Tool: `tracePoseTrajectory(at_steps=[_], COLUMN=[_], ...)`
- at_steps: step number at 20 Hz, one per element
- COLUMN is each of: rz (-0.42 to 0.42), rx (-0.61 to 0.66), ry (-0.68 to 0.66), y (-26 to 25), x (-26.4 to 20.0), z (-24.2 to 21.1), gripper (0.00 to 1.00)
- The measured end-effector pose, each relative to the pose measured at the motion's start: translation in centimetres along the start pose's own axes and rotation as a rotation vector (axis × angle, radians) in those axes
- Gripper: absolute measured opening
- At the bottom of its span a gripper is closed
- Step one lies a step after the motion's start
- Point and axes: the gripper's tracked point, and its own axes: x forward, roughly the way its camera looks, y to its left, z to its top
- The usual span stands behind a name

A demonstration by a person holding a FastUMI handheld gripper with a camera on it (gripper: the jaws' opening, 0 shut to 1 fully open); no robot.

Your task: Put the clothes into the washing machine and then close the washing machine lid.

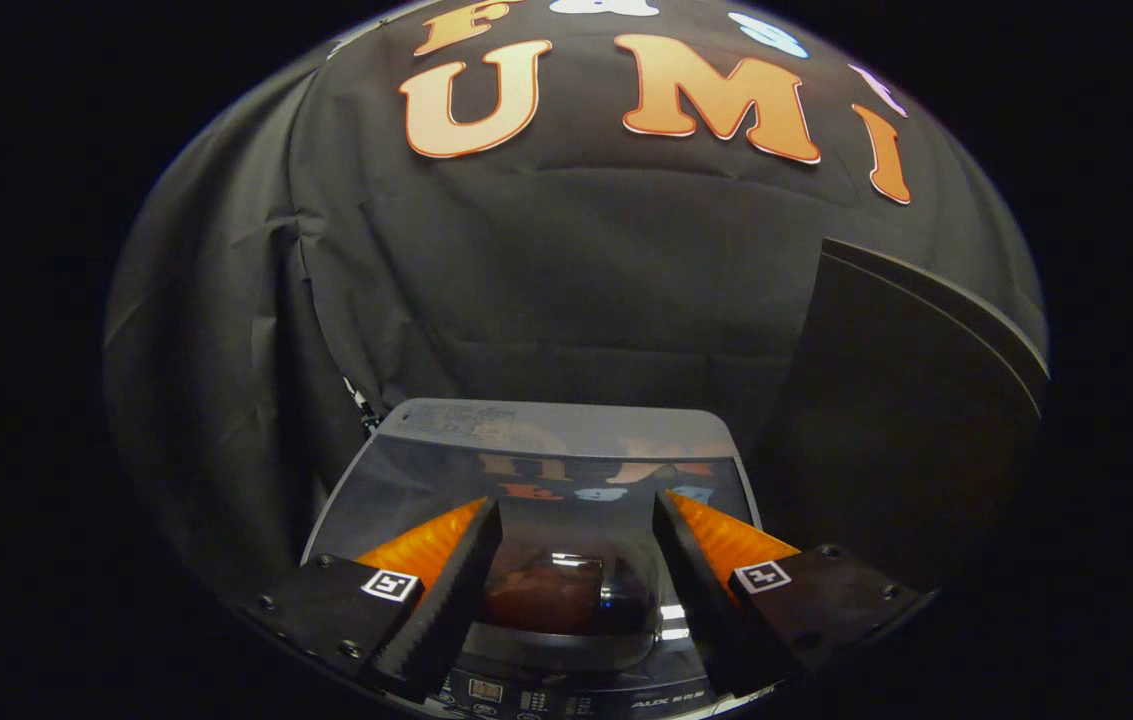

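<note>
Gripper view: the gripper [576,560] sits low in the frame with its two fingers [446,580] spread well apart and nothing held between them. Just ahead of and below the fingers, in the lower centre, is the top of a washing machine [406,480], seen from above. Its glass lid [546,470] appears to lie flat and closed, with the booth wall mirrored in it. Through the glass, between the fingers, there is a dark reddish shape [551,595] that could be clothes inside the drum, though it is too dim to be sure. A strip of control panel [566,700] runs along the bottom edge, nearest the camera. Behind the machine hangs black cloth [546,280], and a dark slanted panel [906,400] stands at the right of the frame. Judging from this, the clothes look loaded and the lid looks down, so the task seems at or near its end. To finish well, the fingers should stay open and press down only lightly on the lid's near edge to confirm it is seated, avoiding the control panel buttons, then lift straight up and away so nothing catches on the glass.
</note>
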Motion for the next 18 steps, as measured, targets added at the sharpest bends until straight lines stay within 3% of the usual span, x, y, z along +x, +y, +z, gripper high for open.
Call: tracePoseTrajectory(at_steps=[6,18], rz=[0.036,0.07], rx=[0.023,0.063], ry=[-0.096,-0.364], y=[1.0,0.6], x=[-3.3,-17.6], z=[4.9,14.5], gripper=[0.99,0.98])
